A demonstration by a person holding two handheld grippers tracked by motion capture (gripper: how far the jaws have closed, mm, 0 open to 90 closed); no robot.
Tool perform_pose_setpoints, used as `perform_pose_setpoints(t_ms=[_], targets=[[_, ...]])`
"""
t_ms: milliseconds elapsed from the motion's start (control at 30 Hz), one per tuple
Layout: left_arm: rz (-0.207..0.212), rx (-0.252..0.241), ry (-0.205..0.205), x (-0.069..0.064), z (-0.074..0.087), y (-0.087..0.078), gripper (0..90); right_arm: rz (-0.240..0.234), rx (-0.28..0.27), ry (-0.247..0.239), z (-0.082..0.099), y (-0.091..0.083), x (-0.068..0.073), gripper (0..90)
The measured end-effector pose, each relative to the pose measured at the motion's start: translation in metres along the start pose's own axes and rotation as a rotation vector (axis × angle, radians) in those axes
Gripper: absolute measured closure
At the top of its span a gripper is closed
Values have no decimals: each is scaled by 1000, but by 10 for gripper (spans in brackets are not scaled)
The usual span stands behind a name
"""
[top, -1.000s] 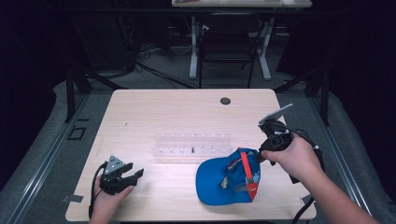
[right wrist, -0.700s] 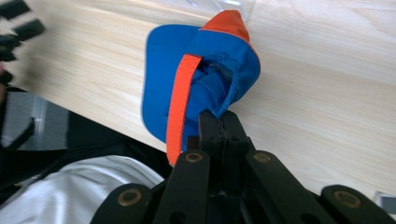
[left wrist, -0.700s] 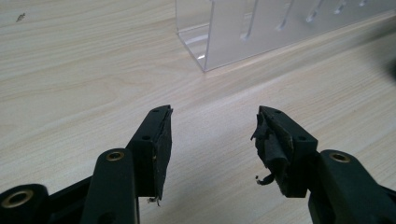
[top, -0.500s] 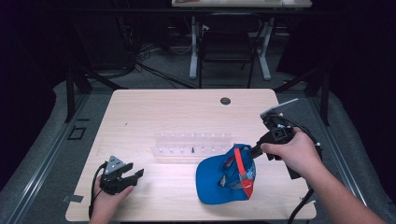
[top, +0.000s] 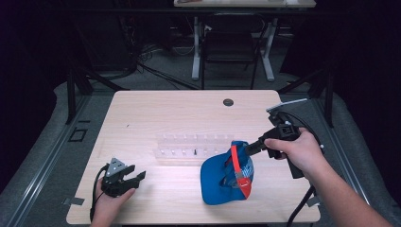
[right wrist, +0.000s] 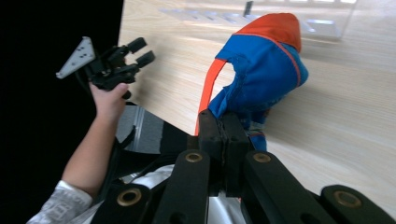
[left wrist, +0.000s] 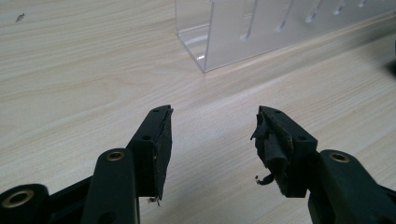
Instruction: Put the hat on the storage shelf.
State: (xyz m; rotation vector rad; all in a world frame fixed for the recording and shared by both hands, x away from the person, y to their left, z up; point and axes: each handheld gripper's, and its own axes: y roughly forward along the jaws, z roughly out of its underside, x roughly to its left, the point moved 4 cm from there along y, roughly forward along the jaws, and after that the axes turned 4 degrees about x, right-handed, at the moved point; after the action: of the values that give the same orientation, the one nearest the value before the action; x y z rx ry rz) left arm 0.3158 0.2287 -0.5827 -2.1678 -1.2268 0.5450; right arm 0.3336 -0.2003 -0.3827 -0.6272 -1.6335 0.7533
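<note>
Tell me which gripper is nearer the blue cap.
Right. The right gripper is clamped on the blue cap at its edge; the left gripper rests apart, open, at the table's near left.

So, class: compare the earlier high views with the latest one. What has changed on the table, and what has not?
The right gripper, shut on the blue cap, has tilted lower and tugged the cap's back up and slightly rightward. The left gripper stays open and still, and the clear rack is unmoved.

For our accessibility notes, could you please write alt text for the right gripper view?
The right gripper, jaws shut, pinches the edge of a blue and orange cap lifted over a light wooden table. Farther off, a hand holds the left gripper, jaws open.
</note>
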Motion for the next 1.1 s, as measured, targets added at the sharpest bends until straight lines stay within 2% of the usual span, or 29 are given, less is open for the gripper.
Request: perform_pose_setpoints(t_ms=[133, 167, 233, 333, 600, 767, 1000, 1100], targets=[[1, -3, -1, 0, 0, 0, 464, -29, -8, 5, -1, -1, 6, 900], [2, -6, -2, 0, 0, 0, 463, -48, -6, -18, -2, -4, 10, 900], [1, -9, -2, 0, 0, 1, 463, -77, -18, -31, -3, -4, 16, 900], [1, -13, -1, -1, 0, 1, 463, -80, -20, -60, -4, -7, 25, 900], [5, -16, -5, -1, 0, 2, 461, -72, -45, -93, -7, -16, 44, 900], [9, -17, 2, -3, 0, 2, 461, -67, -53, -105, -9, -21, 49, 900], [10, -20, -9, -5, -1, 3, 456, -75, -88, -91, -14, -31, 49, 900], [12, -25, -2, -7, -2, 3, 455, -80, -98, -87, -17, -34, 50, 900]])
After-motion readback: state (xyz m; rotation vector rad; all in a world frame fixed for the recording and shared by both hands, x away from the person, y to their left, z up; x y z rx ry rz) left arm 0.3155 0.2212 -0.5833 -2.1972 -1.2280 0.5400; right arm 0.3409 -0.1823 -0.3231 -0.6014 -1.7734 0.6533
